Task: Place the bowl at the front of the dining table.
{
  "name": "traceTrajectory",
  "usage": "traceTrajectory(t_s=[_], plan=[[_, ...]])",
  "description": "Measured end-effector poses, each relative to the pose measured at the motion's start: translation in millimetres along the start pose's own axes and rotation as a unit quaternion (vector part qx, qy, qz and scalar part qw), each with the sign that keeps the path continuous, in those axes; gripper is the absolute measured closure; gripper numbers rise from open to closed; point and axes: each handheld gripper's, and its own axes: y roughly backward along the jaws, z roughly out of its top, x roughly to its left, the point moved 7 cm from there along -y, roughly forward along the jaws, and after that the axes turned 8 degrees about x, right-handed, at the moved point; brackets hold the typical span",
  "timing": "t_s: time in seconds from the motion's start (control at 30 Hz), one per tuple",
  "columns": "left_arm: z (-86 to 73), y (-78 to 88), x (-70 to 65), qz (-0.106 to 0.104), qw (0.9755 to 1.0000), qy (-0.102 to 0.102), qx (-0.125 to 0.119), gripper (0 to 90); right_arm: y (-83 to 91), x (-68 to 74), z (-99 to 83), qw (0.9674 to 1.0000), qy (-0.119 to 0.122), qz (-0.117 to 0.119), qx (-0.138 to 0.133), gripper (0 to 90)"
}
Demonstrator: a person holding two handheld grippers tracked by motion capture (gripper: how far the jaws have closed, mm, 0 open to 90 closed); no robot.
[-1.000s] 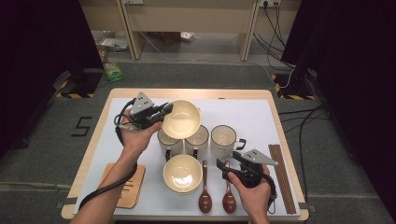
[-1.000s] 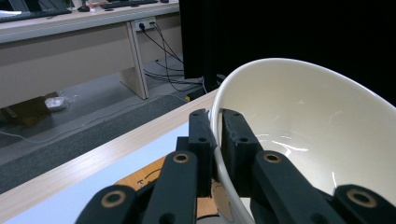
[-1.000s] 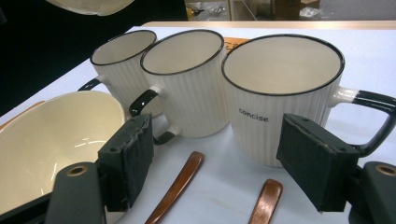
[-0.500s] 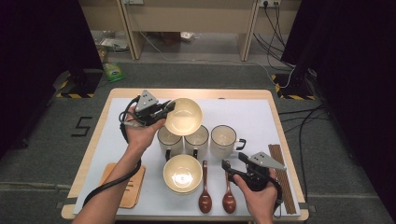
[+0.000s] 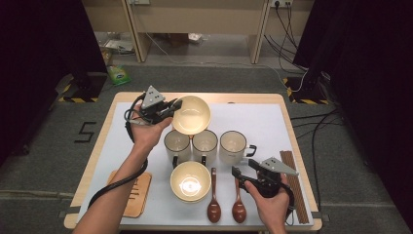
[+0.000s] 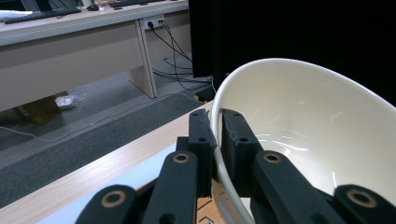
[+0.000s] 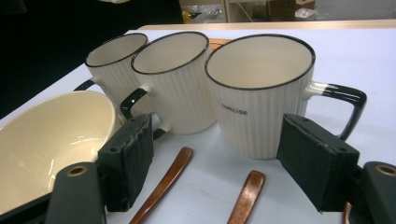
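Right now the left tool [image 5: 168, 108] is pinching the rim of the cream bowl [image 5: 191, 114], holding it tilted above the far-left mugs [image 5: 177, 146], so keeping that clamp firm matters, while the right tool [image 5: 243, 174] is hanging released near the spoons [image 5: 214, 207].

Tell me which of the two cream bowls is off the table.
The far bowl: the left tongs clamp its rim and hold it tilted above the mugs. The near bowl sits flat beside the spoons.
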Motion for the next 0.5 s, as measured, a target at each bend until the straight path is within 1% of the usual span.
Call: traceTrajectory(t_s=[0.17,0.3,0.5], plan=[[0.6,-6.5,3.0,-0.001,1.0000,-0.001,0.005,82.4,0.0,-1.6,-2.6,1.0000,-0.004,0.000,0.002,27.1],[0.6,-11.5,5.1,-0.003,1.0000,0.004,0.004,82.4,1.2,-2.2,-3.6,1.0000,-0.003,-0.004,0.002,27.1],[-1.2,-18.7,8.3,-0.001,0.9999,0.005,0.011,82.4,2.1,-3.3,-5.3,1.0000,-0.005,-0.006,0.003,27.1]])
